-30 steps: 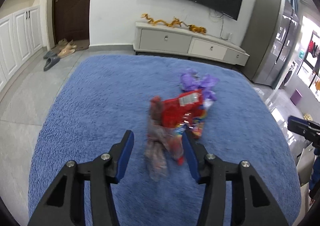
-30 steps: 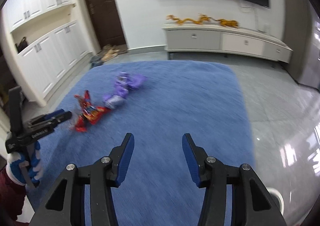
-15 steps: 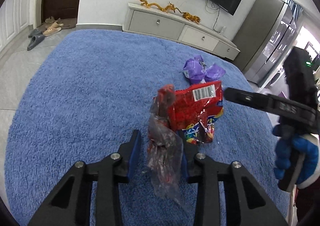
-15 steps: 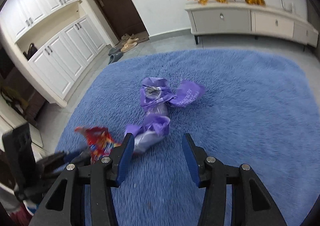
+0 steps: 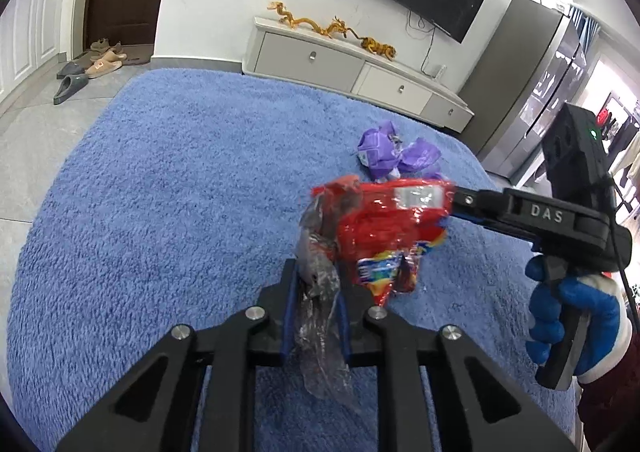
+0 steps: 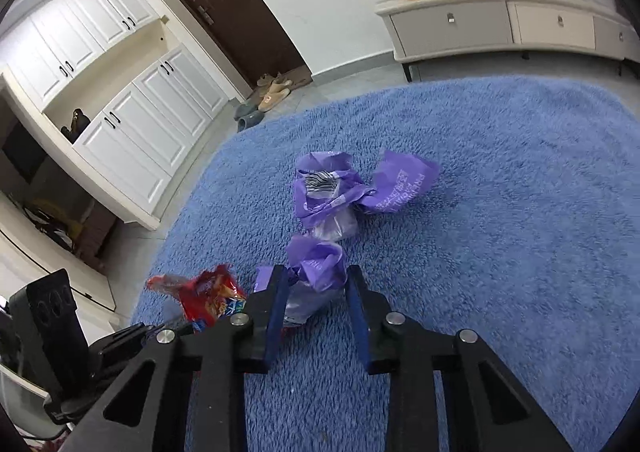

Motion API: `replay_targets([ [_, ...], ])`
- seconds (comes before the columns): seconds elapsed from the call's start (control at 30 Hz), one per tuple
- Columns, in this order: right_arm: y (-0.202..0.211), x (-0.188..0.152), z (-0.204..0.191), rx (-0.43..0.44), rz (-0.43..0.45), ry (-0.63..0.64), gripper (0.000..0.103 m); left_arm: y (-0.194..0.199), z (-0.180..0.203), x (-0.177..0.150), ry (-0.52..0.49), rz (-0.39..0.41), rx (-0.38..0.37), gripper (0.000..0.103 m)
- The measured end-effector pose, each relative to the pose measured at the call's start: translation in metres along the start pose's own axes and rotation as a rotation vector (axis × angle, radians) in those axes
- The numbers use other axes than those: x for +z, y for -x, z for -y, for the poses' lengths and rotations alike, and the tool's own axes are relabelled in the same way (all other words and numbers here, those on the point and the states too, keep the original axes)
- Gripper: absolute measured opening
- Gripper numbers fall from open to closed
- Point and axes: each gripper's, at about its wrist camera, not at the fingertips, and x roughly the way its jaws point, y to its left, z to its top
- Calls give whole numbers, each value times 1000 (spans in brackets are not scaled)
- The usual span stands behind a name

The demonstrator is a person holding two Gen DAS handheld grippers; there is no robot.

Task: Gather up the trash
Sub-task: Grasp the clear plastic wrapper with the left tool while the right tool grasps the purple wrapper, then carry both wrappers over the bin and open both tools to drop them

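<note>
Above the blue rug (image 5: 168, 179), crumpled red wrapper (image 5: 384, 228) in clamped left tool (image 5: 316, 292).

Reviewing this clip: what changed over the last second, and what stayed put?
The left gripper closed from open onto the clear end of the red snack wrapper. The right gripper swung in from bare rug to straddle the near end of the purple wrapper; its jaws are closing, pads apparently not yet pressing. The purple wrapper's far part and the blue rug stayed as they were.
</note>
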Motion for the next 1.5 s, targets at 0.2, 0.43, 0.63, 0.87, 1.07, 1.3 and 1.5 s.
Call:
replay_targets([
  [0.2, 40, -16, -5, -36, 60, 34, 23, 23, 7, -11, -7, 30, 6, 16],
  [0.43, 100, -45, -4, -103, 141, 52, 23, 52, 32, -25, -51, 55, -20, 15],
  [0.63, 166, -79, 18, -182, 224, 5, 23, 61, 76, -34, -125, 45, -80, 15],
  [0.87, 246, -138, 64, -354, 310, -99, 23, 49, 156, -42, -257, 0, -189, 15],
  [1.07, 293, -196, 108, -509, 329, -212, 23, 20, 234, -60, -385, -94, -280, 15],
  [1.3, 323, -244, 177, -622, 323, -397, 23, -20, 350, -85, -585, -209, -373, 16],
  [1.5, 328, -266, 228, -627, 311, -509, 25, -65, 434, -105, -661, -312, -449, 17],
])
